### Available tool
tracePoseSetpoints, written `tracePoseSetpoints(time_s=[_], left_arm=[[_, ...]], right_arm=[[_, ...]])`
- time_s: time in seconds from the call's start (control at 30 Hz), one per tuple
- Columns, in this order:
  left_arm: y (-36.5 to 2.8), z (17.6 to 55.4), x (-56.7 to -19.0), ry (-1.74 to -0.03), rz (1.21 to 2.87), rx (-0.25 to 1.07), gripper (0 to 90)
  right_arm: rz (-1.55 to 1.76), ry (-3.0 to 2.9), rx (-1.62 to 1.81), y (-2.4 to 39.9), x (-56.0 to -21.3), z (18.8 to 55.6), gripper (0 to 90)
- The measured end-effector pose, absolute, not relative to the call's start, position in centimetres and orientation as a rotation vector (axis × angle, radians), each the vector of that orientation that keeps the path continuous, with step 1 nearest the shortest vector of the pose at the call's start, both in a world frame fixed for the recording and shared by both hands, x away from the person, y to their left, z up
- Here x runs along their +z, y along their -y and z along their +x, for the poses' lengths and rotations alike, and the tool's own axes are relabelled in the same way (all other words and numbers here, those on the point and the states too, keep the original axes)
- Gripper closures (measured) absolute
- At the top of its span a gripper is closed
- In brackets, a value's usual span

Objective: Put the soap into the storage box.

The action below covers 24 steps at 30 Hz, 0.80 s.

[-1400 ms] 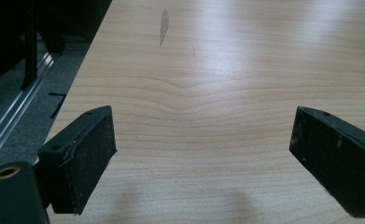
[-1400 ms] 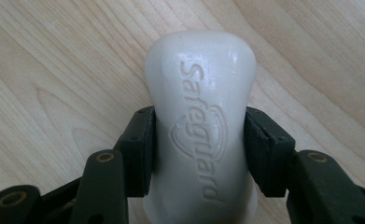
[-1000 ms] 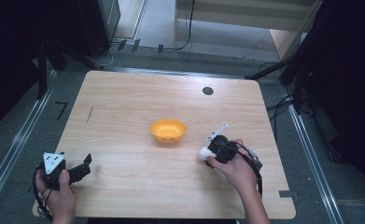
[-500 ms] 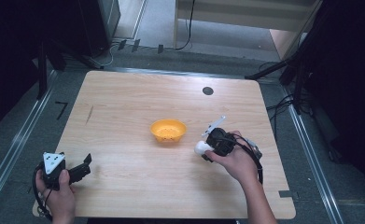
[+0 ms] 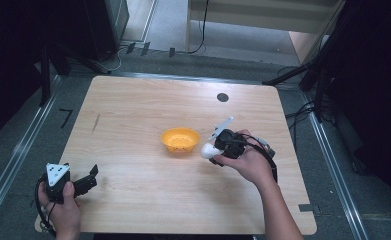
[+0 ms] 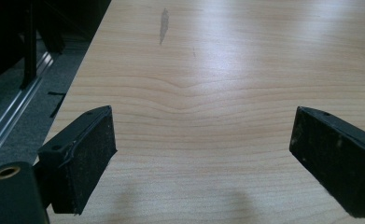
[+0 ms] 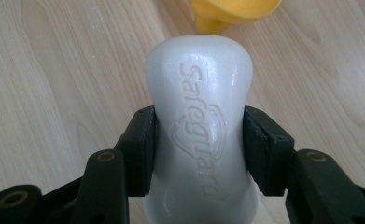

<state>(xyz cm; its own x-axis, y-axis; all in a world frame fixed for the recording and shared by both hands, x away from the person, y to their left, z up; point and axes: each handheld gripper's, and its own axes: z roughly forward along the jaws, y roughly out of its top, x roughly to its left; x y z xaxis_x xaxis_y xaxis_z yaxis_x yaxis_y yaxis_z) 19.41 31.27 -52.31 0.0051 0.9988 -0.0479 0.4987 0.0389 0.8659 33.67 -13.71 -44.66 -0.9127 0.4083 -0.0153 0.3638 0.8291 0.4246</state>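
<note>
— How far along is it?
— The left claw (image 5: 89, 181) rests near the worktop (image 5: 133, 110) edge, jaws apart, holding nothing. The right claw (image 5: 210, 151) is clamped on the white soap bar (image 7: 200, 126), lifted just beside the yellow bowl (image 5: 180, 139).
— So the pickup's done?
— Yes; dropping it in the bowl looks left.

White embossed soap bar (image 7: 201, 135) clamped just beside orange bowl (image 5: 180, 140).
</note>
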Motion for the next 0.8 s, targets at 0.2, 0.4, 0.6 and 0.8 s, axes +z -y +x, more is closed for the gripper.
tracePoseSetpoints(time_s=[0.2,0.4,0.6,0.8], left_arm=[[-31.3,19.4,-52.3,-1.592,1.556,0.869,7.3],[-31.3,19.4,-52.3,-1.593,1.555,0.864,7.3],[-31.3,19.5,-52.3,-1.595,1.552,0.861,7.3],[-31.3,19.5,-52.3,-1.595,1.55,0.86,7.3]], right_arm=[[0.563,-2.931,0.644,12.9,-43.9,34.5,50.2],[0.528,-2.93,0.663,12.2,-43.4,35.1,50.2],[0.472,-2.924,0.665,11.1,-42.8,35.5,50.2],[0.411,-2.926,0.674,10.0,-42.4,36.1,50.2]])
